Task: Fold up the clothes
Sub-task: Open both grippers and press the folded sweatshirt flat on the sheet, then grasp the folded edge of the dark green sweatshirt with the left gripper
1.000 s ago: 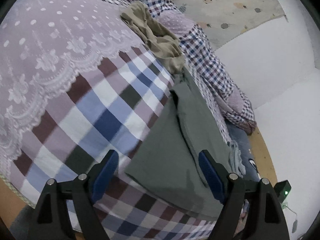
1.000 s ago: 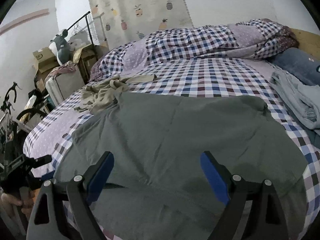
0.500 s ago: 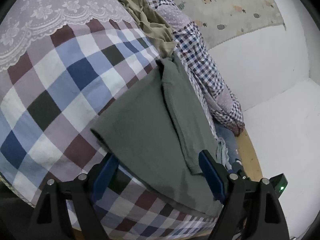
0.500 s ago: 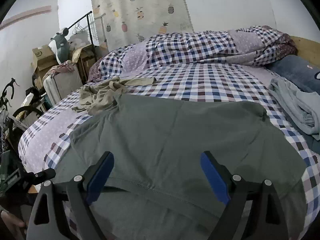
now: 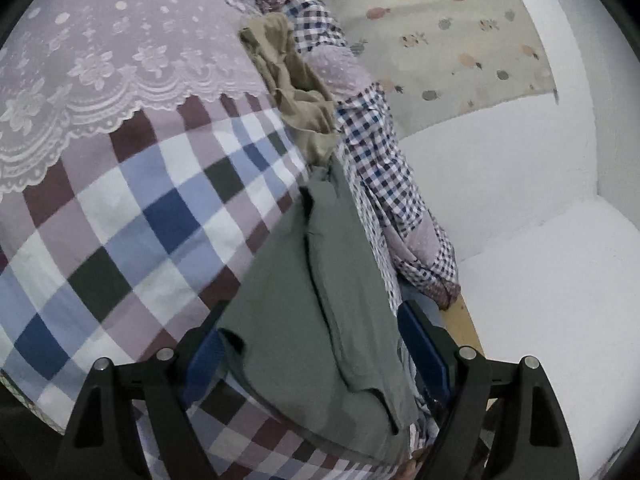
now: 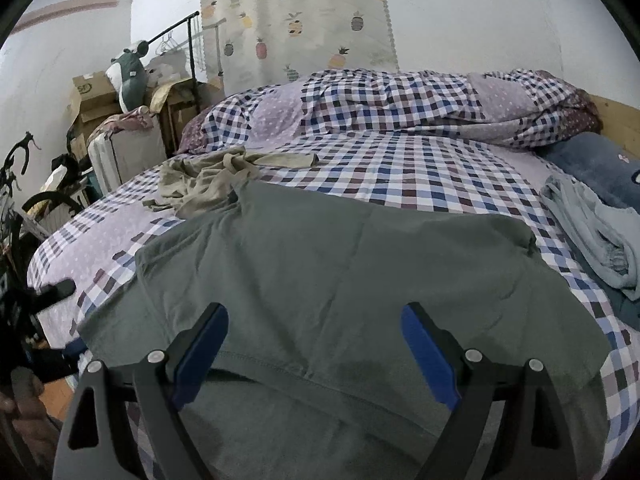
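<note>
A grey-green T-shirt (image 6: pixel 340 272) lies spread flat on the checked bed sheet (image 6: pixel 400 168), its hem hanging over the near edge. My right gripper (image 6: pixel 312 328) hovers open over that hem with nothing pinched. In the left wrist view the same T-shirt (image 5: pixel 320 300) shows from its side. My left gripper (image 5: pixel 314 348) is open, with the shirt's near corner lying between its blue pads, which are not pressed on it. A crumpled khaki garment (image 6: pixel 204 184) lies past the shirt, touching its far corner.
Folded light blue clothes (image 6: pixel 592 236) and a dark blue pillow (image 6: pixel 600 164) sit at the right of the bed. A bunched checked duvet (image 6: pixel 400 104) lines the far side. Boxes, a suitcase (image 6: pixel 128 152) and a bicycle (image 6: pixel 24 184) crowd the left.
The left gripper swung and rolled, and the shirt's corner now lies between its fingers instead of ahead of them. The right view has tilted slightly; the shirt lies as before.
</note>
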Demonstrator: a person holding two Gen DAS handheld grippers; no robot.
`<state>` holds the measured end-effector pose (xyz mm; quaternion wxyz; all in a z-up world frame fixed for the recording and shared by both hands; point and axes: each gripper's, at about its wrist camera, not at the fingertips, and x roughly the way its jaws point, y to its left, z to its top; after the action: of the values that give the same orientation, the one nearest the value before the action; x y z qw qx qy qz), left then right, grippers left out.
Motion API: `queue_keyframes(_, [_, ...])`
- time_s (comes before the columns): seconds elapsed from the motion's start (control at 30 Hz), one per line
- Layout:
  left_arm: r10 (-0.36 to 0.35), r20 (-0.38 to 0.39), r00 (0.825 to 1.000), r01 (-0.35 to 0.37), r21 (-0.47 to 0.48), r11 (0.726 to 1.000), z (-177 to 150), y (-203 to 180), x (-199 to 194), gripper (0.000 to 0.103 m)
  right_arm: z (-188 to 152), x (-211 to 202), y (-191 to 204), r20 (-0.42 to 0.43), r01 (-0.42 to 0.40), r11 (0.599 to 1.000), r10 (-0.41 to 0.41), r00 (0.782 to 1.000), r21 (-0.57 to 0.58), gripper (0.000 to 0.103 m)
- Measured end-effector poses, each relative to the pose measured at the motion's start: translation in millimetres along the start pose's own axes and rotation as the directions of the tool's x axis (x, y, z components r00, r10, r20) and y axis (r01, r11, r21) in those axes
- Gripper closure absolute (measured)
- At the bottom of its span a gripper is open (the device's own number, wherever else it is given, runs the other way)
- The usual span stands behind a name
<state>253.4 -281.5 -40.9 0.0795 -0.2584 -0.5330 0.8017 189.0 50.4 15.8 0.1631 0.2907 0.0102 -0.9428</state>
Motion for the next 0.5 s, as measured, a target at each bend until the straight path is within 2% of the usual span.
queue_keyframes(0.37, [0.002,-0.048,0.999,-0.001,0.018,1.0,0,-1,10,0.018,-3,6,25,0.004,-0.012,0.995,0.013,1.0,-0.1,0.012])
queue_keyframes(0.5, [0.01,-0.055,0.998,-0.009,0.016,1.0,0,3,10,0.023,-4,9,32,0.002,-0.015,0.992,0.016,1.0,-0.125,0.012])
